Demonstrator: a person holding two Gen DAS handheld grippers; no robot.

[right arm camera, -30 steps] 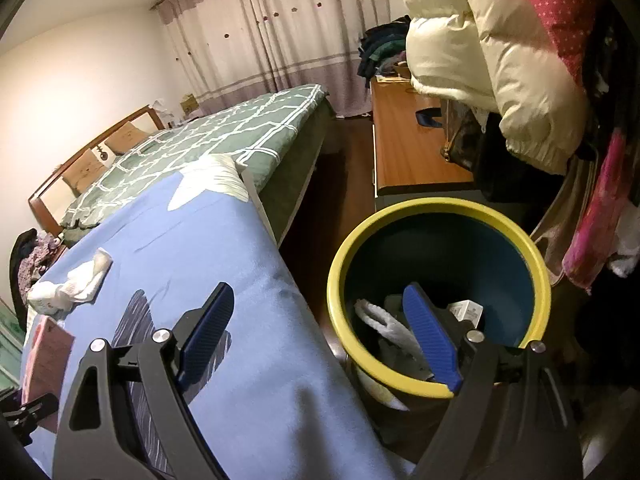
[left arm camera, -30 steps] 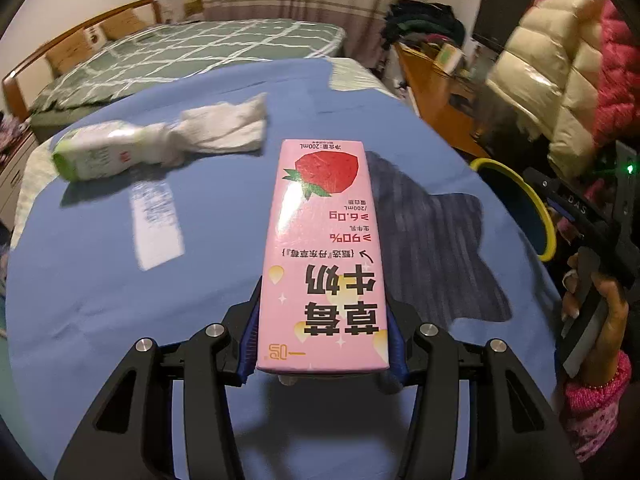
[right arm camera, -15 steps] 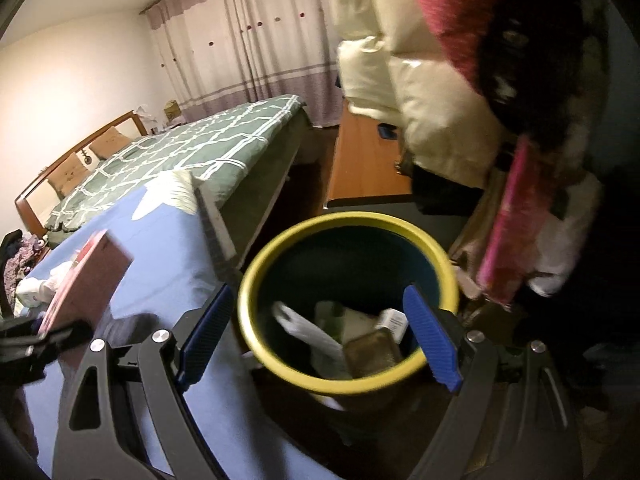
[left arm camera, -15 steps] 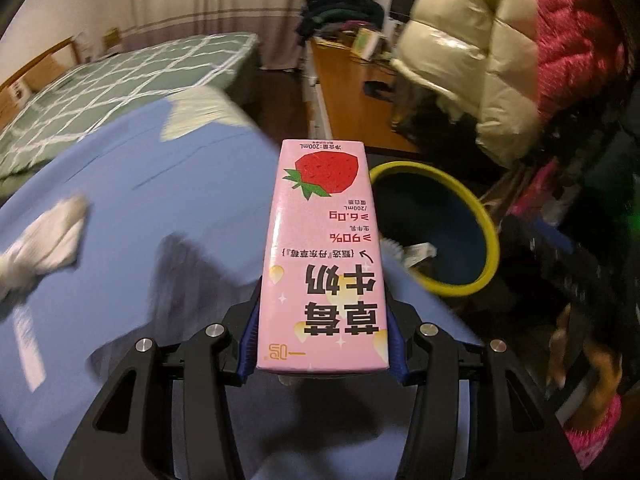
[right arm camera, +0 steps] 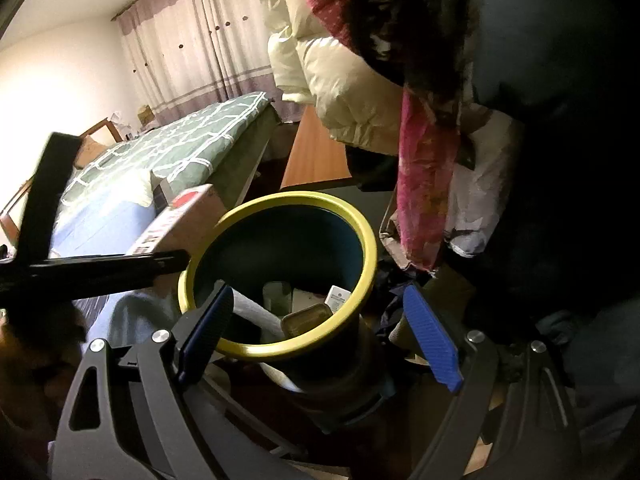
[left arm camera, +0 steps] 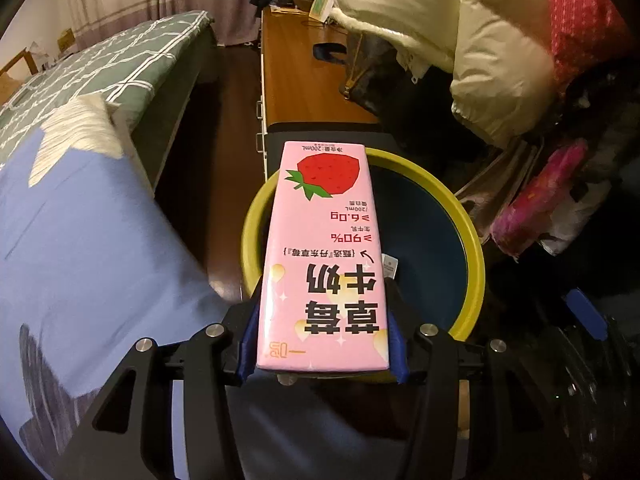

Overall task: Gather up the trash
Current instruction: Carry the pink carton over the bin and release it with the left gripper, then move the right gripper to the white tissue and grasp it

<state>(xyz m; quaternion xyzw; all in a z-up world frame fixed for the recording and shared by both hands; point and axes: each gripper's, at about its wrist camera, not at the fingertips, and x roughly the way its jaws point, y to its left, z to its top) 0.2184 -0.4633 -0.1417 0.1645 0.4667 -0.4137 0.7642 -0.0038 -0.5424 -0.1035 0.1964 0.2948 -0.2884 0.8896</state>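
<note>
your left gripper [left arm camera: 322, 344] is clamped on the pink strawberry milk carton [left arm camera: 326, 248], blue pads pressing both of its long sides, and the carton juts out over the yellow-rimmed bin [left arm camera: 474, 256] beside the blue blanket [left arm camera: 80, 240]. your right gripper [right arm camera: 320, 336] has its jaws spread wide with nothing between them, hanging just above the bin's near rim. inside the bin lie scraps of trash, including a small white packet [right arm camera: 338, 298].

The pink strawberry milk carton [left arm camera: 324, 264] I hold juts forward over the yellow-rimmed, dark blue bin [left arm camera: 474, 264], which stands upright beside the bed's corner, trash already inside.
</note>
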